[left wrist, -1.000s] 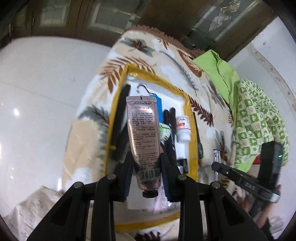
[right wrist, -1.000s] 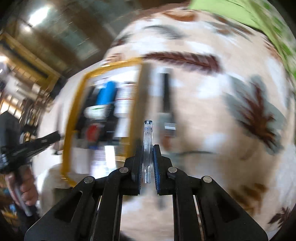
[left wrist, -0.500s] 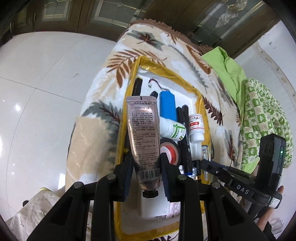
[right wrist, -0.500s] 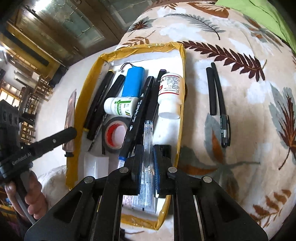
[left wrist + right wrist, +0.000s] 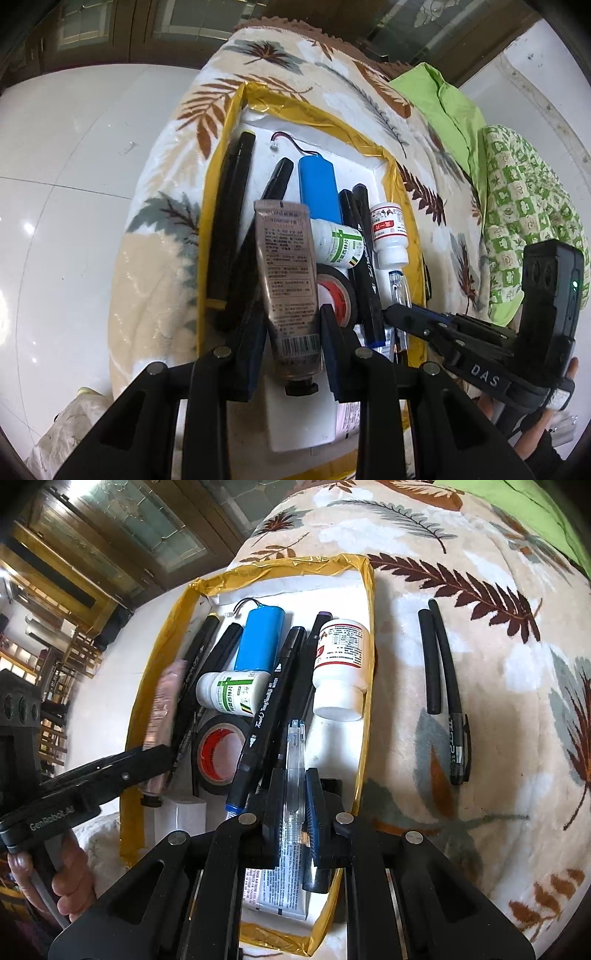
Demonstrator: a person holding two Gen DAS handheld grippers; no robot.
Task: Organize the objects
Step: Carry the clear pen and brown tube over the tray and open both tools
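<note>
A white tray with a yellow taped rim (image 5: 236,110) (image 5: 364,572) lies on a leaf-print blanket. It holds a blue battery (image 5: 319,188) (image 5: 260,638), two white bottles (image 5: 388,232) (image 5: 341,664), black markers (image 5: 273,709) and a red-cored tape roll (image 5: 218,753). My left gripper (image 5: 293,332) is shut on a bronze cream tube (image 5: 288,280) over the tray's left side. My right gripper (image 5: 295,805) is shut on a clear pen (image 5: 294,771) over the tray's right side; it also shows in the left wrist view (image 5: 406,317).
Two black pens (image 5: 443,686) lie on the blanket right of the tray. Green cloth (image 5: 517,206) lies at the far right. White tiled floor (image 5: 74,184) is left of the blanket. A small printed tube (image 5: 280,890) lies at the tray's near end.
Both grippers have moved in over the tray and lower, the left with the tube, the right with the clear pen. The tray's contents now look closer.
</note>
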